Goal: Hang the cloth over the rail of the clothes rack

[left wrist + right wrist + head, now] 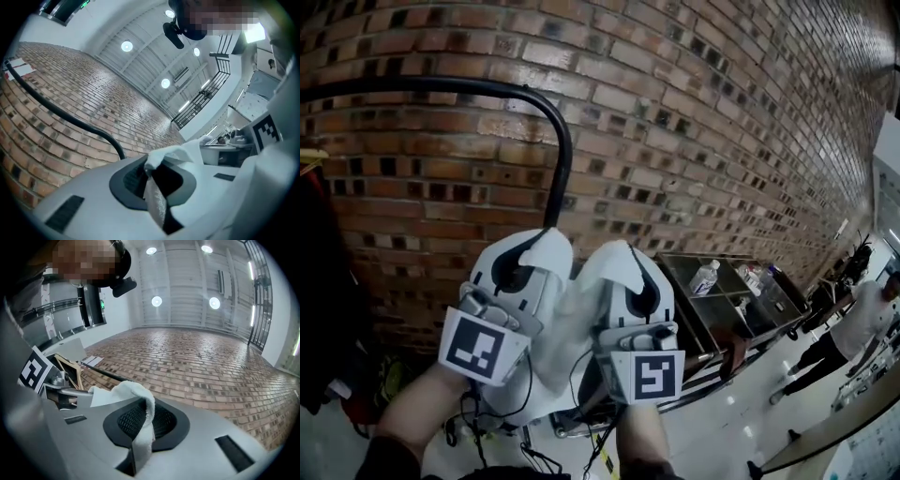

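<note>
I hold a white cloth [570,323] stretched between both grippers, raised in front of the brick wall. My left gripper [528,255] is shut on one upper corner of the cloth [157,194]. My right gripper [630,267] is shut on the other corner [142,426]. The rack's black rail [441,85] runs across the top left and bends down at its right end, just above and behind the left gripper. The same rail [56,111] crosses the bricks in the left gripper view. In the right gripper view the rail [104,373] lies left of the jaws.
Dark clothing [323,281] hangs at the far left on the rack. A metal trolley [727,309] with a plastic bottle [704,277] stands lower right by the wall. A person [853,323] stands further right. Cables [534,455] trail below my hands.
</note>
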### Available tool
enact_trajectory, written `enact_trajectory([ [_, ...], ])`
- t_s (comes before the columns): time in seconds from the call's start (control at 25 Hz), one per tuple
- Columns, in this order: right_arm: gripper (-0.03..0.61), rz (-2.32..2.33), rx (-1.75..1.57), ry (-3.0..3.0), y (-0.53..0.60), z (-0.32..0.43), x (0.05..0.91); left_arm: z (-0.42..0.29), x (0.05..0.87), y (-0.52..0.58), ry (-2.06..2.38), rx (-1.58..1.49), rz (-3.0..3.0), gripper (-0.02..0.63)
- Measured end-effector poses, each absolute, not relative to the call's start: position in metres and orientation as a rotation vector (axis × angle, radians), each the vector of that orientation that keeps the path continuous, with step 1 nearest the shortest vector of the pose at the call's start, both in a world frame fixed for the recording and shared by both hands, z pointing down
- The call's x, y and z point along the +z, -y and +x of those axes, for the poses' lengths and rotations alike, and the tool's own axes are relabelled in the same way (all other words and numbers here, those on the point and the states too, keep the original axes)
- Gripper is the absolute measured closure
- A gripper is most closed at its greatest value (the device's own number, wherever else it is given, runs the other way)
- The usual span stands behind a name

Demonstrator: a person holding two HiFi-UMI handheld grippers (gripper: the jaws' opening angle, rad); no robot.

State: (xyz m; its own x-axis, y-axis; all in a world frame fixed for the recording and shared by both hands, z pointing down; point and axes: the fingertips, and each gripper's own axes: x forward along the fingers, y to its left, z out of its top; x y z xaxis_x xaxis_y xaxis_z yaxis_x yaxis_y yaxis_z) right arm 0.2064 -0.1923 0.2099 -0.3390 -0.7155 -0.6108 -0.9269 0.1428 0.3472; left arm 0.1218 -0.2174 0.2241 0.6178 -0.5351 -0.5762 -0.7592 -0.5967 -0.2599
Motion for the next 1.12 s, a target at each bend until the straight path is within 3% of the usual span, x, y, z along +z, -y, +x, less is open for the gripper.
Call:
enact_trajectory([
  [1.12, 0.555, -1.457, 1.109, -2.046, 0.251, 0.231, 0.072, 0.157, 0.107, 0.277, -0.984, 0.617, -2.36, 0.569],
])
